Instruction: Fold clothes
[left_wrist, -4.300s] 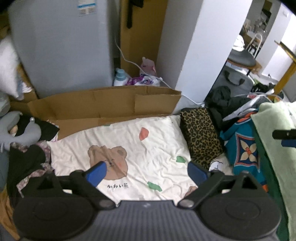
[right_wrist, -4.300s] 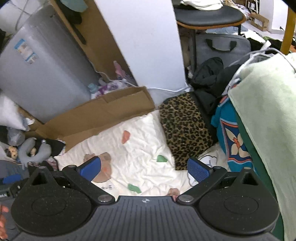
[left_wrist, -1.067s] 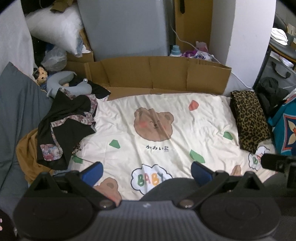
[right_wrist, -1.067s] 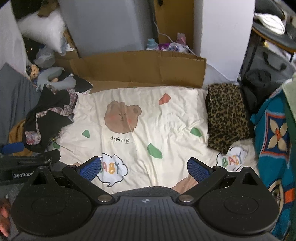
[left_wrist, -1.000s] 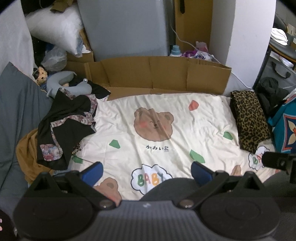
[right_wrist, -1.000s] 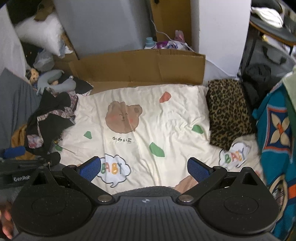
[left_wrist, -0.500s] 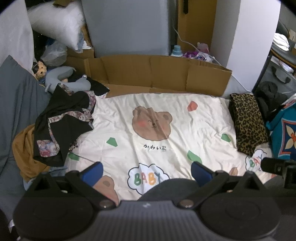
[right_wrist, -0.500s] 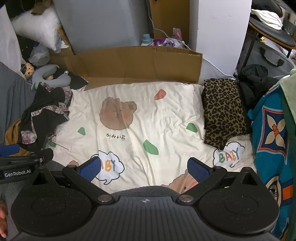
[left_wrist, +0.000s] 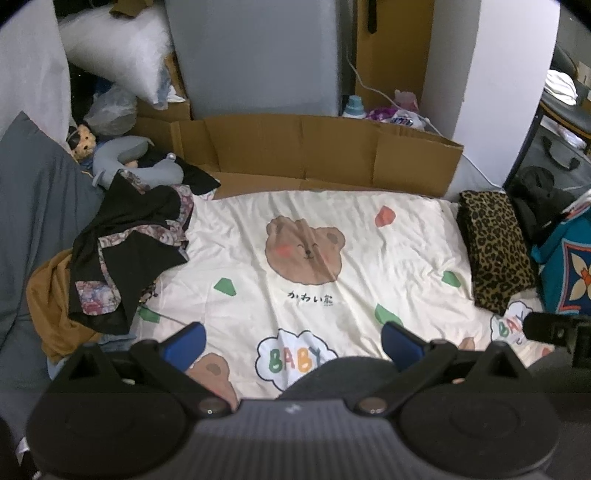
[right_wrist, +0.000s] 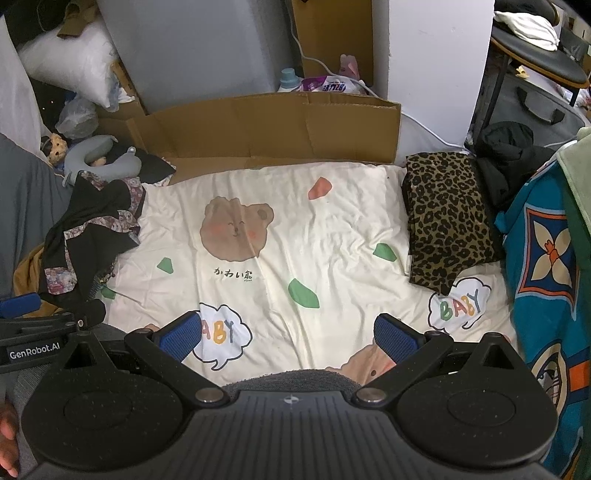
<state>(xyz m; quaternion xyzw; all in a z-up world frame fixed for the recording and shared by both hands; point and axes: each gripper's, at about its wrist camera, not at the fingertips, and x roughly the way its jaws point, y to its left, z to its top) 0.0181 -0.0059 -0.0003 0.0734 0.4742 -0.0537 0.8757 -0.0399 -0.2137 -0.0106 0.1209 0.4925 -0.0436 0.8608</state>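
Left hand-held gripper (left_wrist: 291, 341): wide, empty, now slightly nearer than a moment ago over cream bear sheet (left_wrist: 332, 258) on bed; one black floral garment pile (left_wrist: 125, 251) at left, one folded leopard garment (left_wrist: 491, 251) at right. Right hand-held gripper (right_wrist: 290, 334): wide, empty; one cardboard sheet (right_wrist: 277, 125) against back wall.

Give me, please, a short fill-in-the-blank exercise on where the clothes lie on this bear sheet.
1. The folded leopard-print garment lies at the sheet's ____ edge.
2. The black floral garment lies crumpled at the ____ edge.
3. The left claw and the right claw are both ____, holding nothing.
4. The animal printed on the sheet is a ____.

Missing words: right; left; open; bear
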